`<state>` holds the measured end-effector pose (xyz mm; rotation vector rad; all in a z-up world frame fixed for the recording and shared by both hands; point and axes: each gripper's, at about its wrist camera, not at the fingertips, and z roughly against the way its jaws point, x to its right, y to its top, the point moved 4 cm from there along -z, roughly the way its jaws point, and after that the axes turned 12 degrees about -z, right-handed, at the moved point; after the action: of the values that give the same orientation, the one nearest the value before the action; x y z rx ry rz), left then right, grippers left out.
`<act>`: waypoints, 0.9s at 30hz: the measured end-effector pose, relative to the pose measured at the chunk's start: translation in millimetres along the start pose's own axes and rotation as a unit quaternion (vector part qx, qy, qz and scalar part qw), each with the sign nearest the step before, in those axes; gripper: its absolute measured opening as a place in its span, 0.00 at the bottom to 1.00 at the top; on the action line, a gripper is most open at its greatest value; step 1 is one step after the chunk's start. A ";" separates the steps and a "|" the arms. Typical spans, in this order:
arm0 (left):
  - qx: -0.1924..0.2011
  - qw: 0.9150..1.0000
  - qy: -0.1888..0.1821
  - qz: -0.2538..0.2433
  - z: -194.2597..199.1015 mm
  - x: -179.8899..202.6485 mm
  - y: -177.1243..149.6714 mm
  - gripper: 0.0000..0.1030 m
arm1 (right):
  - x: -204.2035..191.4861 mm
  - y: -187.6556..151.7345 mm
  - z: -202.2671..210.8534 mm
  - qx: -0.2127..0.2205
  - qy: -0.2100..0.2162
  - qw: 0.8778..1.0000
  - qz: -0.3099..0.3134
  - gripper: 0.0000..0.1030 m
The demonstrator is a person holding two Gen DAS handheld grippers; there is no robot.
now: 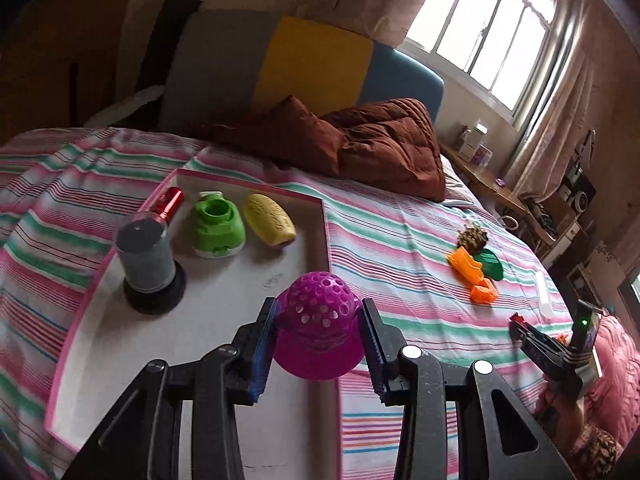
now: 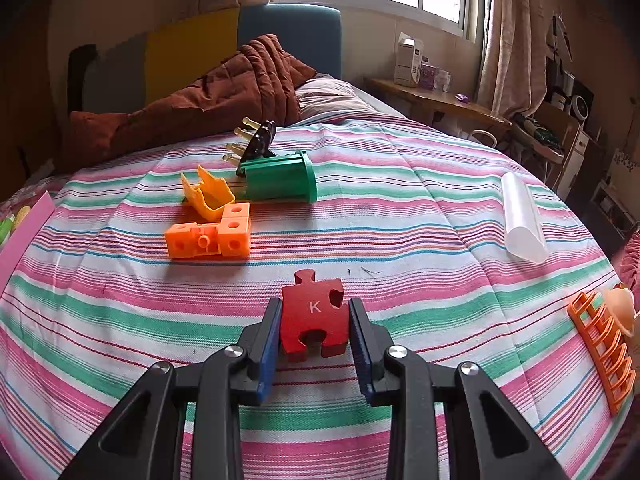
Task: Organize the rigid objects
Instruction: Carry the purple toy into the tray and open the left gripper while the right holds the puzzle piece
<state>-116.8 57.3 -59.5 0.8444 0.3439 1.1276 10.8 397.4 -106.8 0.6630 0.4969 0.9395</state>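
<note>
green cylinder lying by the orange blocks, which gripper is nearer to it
Right. The right gripper, shut on the red puzzle piece, sits just short of the green cylinder. The left gripper, holding the purple perforated ball, is off over the pink-edged tray.

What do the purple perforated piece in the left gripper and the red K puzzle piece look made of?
Purple perforated piece: likely moulded plastic, glossy and translucent, light glows through it. Red K puzzle piece: thick and matte with a printed letter, probably painted wood or dense foam; can't tell which.
</note>
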 end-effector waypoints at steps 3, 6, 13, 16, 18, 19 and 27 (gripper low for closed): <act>-0.031 0.999 0.020 0.008 -19.2 -21.6 3.6 0.39 | -0.6 -0.3 0.2 0.001 -0.005 1.000 0.003 0.31; -0.072 0.997 0.036 0.013 -40.5 -37.8 2.9 0.39 | -0.6 -0.6 -0.3 -0.001 -0.009 1.000 0.003 0.31; -0.091 0.993 0.072 -0.002 -59.2 -52.1 7.3 0.41 | -0.3 -0.8 -2.7 -0.004 -0.014 1.000 0.004 0.31; -0.072 0.995 0.072 0.003 -51.5 -54.1 6.5 0.63 | -0.3 -0.5 -3.3 -0.005 -0.014 1.000 0.004 0.31; -0.056 0.996 0.073 0.017 -42.4 -56.3 3.2 0.70 | 0.1 -0.4 -3.4 -0.005 -0.014 1.000 0.003 0.31; -0.052 0.996 0.072 0.024 -39.5 -56.6 2.3 0.71 | 0.2 -0.7 -3.4 -0.005 -0.014 1.000 0.003 0.31; -0.035 0.995 0.060 0.065 -11.8 -52.4 -19.8 0.85 | 0.5 -0.7 -3.7 -0.005 -0.014 1.000 0.003 0.31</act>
<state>-133.3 12.1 -90.4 0.7464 0.3507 1.3076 9.0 398.7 -109.9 0.6675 0.4652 0.9359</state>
